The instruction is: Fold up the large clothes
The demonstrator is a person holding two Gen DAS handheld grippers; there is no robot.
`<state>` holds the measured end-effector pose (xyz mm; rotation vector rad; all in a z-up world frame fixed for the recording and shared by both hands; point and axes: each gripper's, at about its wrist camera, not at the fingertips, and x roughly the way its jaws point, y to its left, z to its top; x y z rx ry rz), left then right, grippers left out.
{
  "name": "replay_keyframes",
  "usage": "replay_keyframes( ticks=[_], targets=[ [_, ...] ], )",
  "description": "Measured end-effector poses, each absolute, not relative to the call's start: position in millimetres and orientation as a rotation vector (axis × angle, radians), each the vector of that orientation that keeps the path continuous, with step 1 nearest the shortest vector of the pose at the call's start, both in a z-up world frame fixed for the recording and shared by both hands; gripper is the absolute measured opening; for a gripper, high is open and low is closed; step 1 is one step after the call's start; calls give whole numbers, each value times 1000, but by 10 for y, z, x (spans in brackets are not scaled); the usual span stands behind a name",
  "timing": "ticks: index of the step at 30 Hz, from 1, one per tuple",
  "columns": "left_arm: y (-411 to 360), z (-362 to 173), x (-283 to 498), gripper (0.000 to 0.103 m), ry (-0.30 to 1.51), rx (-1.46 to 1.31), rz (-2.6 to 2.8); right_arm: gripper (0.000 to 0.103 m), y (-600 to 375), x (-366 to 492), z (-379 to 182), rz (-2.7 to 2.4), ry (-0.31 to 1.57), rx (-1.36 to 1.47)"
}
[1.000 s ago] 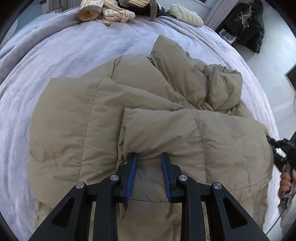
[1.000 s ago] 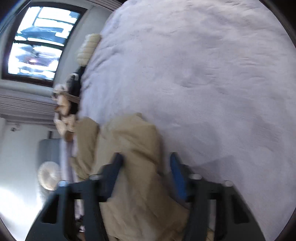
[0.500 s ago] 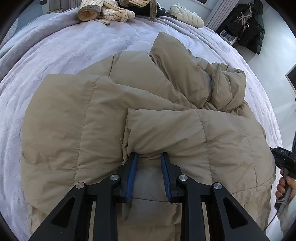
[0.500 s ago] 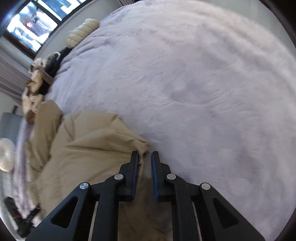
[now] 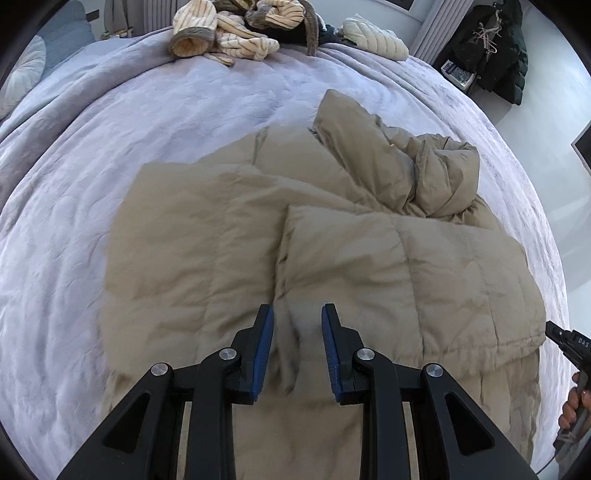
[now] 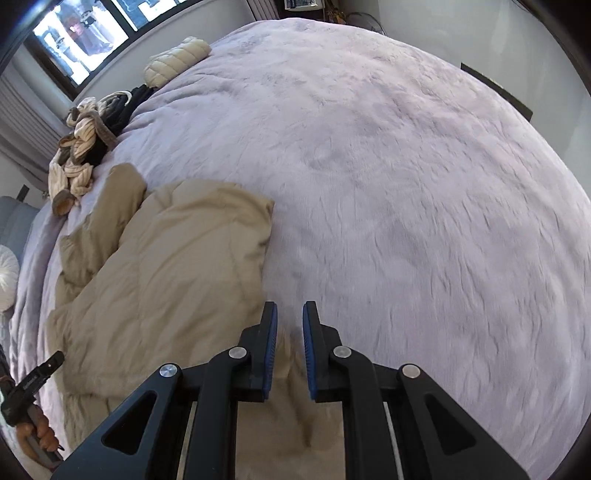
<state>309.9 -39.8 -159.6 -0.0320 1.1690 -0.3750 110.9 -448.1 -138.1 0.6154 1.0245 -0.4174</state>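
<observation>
Pinching hem fabric w/ both tongs: left tongs clamp a fold of the tan puffer jacket, right tongs nearly pressed together on its hem corner. Jacket lies at near edge of the bed, sleeve bunched toward far side. Prob. light, soft, puffy, slick shell, so grab at seams/hem. Lots of bare bed on right; clothes pile at far edge.
</observation>
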Motion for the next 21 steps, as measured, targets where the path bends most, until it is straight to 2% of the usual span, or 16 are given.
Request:
replay_keyframes(
  ticks=[3, 4, 19, 20, 21],
  targets=[
    [-334, -1568, 2992, 29, 1188, -19, -361, 15, -4369, 1038, -1358, -399, 1037, 632],
    [-315, -1571, 2939, 29, 1196, -15, -357, 18, -4328, 1009, -1343, -390, 1042, 634],
    [-232, -1439, 2265, 29, 1271, 66, -299, 20, -3839, 763, -1270, -286, 1145, 667],
    [-232, -1424, 2237, 30, 1276, 64, -298, 22, -3799, 746, -1259, -274, 1156, 664],
    [-232, -1408, 2210, 57, 1280, 64, -293, 27, -3771, 735, -1254, -266, 1164, 662]
  ],
)
